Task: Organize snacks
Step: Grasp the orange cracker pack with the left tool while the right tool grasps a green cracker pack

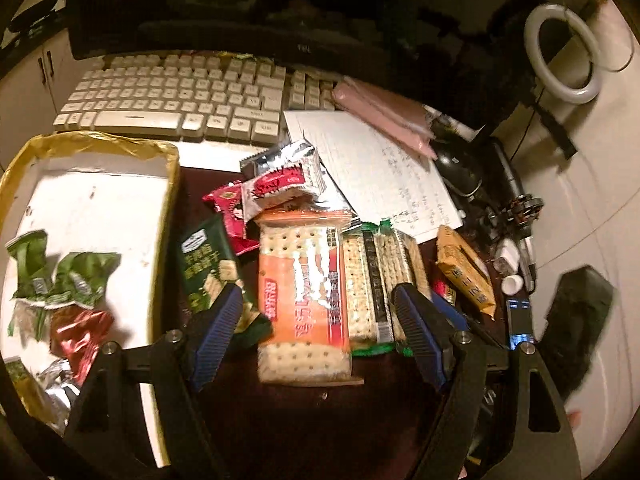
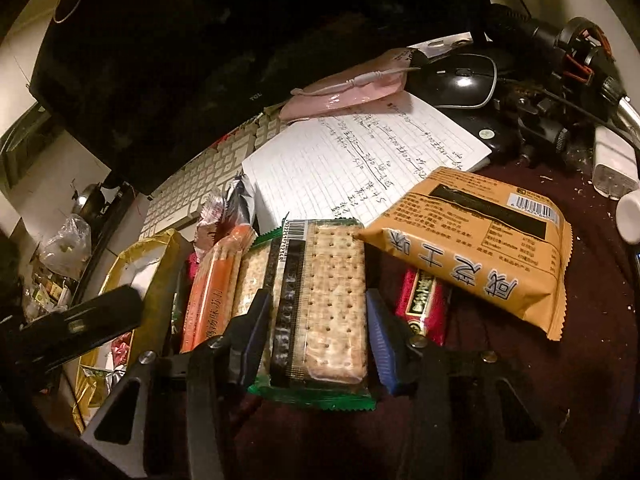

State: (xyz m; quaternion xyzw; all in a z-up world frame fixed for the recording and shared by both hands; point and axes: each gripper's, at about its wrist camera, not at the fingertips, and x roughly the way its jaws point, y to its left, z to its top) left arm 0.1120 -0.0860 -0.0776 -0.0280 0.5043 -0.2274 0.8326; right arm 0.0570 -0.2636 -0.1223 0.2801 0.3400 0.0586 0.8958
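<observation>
A heap of snack packs lies on the dark desk. My left gripper [image 1: 320,300] is open, its blue fingers on either side of an orange cracker pack [image 1: 302,300] and a green-edged cracker pack [image 1: 376,280]. To the left stands a gold-rimmed box [image 1: 170,208] holding green and red snack wrappers [image 1: 60,280]. My right gripper [image 2: 316,320] is open around the green-edged cracker pack [image 2: 328,308], jaws close beside it but not pressing. An orange-yellow biscuit bag [image 2: 480,248] lies to its right over a red pack [image 2: 424,300]. The orange pack [image 2: 216,288] is to its left.
A white keyboard [image 1: 180,100] and a dark monitor [image 1: 240,8] are behind the heap. A handwritten sheet [image 2: 360,160], a pink pouch [image 2: 348,88] and a black mouse [image 2: 460,80] lie at the back right. A ring light [image 1: 564,52] stands far right. Small red and white packets [image 1: 280,184] top the heap.
</observation>
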